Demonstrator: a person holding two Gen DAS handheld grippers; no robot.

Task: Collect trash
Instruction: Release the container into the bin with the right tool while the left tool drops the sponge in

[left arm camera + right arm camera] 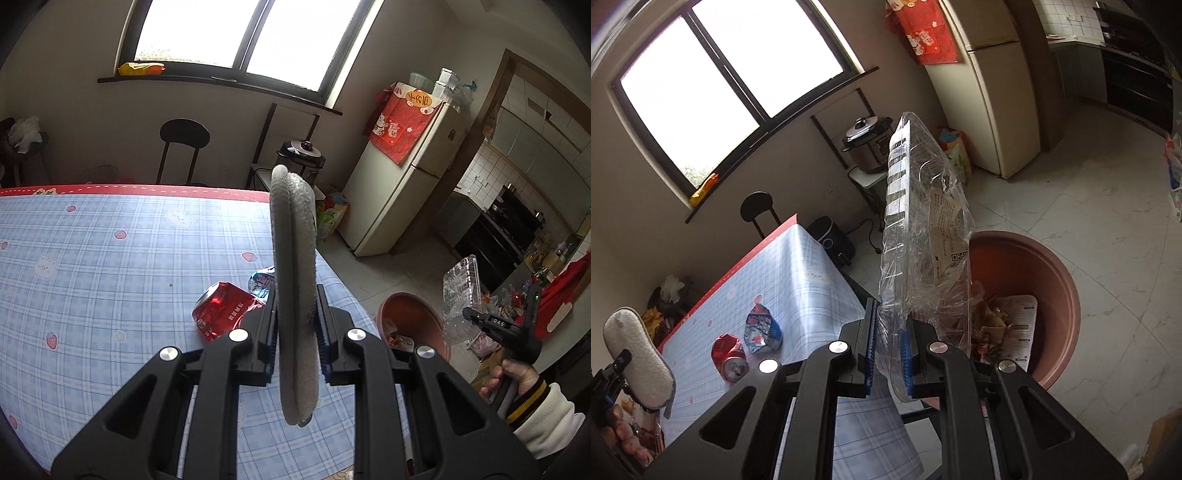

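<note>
My left gripper (295,332) is shut on a grey shoe insole (293,266) and holds it upright above the table (110,258); the insole also shows in the right wrist view (639,362). My right gripper (888,354) is shut on a clear plastic food tray (923,229) and holds it over the edge of a reddish-brown bin (1060,280) on the floor; the tray also shows in the left wrist view (461,295). A crushed red can (221,310) (729,354) and a blue-white wrapper (262,280) (761,328) lie on the table.
The bin (406,314) holds paper and scraps. A black chair (183,147) stands behind the table. A rice cooker (866,144) sits on a small stand, a fridge (406,199) beside it. Bags lie on the floor by the fridge.
</note>
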